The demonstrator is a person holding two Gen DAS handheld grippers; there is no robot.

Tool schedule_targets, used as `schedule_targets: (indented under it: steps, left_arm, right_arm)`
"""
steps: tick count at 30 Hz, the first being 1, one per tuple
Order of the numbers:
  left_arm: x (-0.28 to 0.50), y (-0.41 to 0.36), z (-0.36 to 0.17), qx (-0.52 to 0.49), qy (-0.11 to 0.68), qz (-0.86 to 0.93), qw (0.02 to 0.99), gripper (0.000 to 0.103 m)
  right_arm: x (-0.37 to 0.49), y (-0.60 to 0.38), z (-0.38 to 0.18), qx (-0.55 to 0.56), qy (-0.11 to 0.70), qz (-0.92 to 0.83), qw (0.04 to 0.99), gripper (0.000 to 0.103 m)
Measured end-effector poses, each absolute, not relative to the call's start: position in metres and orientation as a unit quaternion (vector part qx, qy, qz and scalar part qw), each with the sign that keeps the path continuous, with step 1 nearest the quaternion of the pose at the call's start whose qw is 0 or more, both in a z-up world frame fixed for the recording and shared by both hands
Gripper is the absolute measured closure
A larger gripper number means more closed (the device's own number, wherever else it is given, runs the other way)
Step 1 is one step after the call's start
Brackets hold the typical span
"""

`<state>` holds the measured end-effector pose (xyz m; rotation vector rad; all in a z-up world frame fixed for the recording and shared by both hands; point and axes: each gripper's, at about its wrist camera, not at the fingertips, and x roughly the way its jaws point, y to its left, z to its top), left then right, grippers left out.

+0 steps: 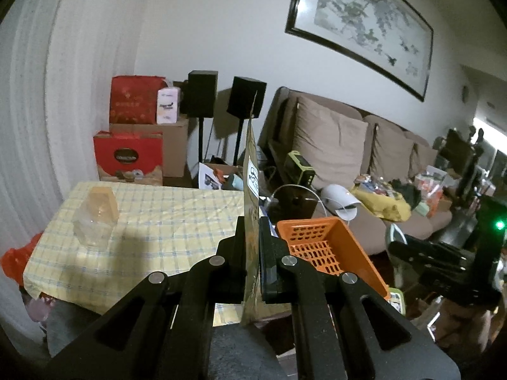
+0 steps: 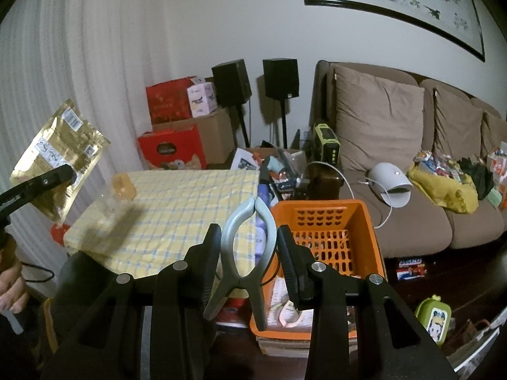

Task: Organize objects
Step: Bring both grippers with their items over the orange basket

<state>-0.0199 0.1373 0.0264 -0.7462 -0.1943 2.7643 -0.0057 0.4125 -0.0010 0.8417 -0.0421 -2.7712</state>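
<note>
My left gripper is shut on a flat gold foil pouch, seen edge-on and standing upright between the fingers. From the right wrist view the same pouch hangs at the far left, pinched by the left gripper. My right gripper is shut on a grey-blue spring clamp, whose tips point away from me. An orange perforated basket sits just right of the clamp; it also shows as the orange basket in the left wrist view.
A table with a yellow checked cloth carries a clear plastic bottle with an amber cap. Red gift boxes, cartons and two black speakers stand behind. A brown sofa full of clutter fills the right. A hand shows at the left edge.
</note>
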Motion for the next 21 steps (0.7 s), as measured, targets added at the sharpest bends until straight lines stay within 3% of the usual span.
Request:
schedule_targets:
  steps: [21]
  left_arm:
    - [-0.021,0.168,0.028,-0.251,-0.054,0.953,0.158,0.098]
  right_arm:
    - [-0.004,0.444,0.002,0.289,-0.035,-0.952,0.093,0.066]
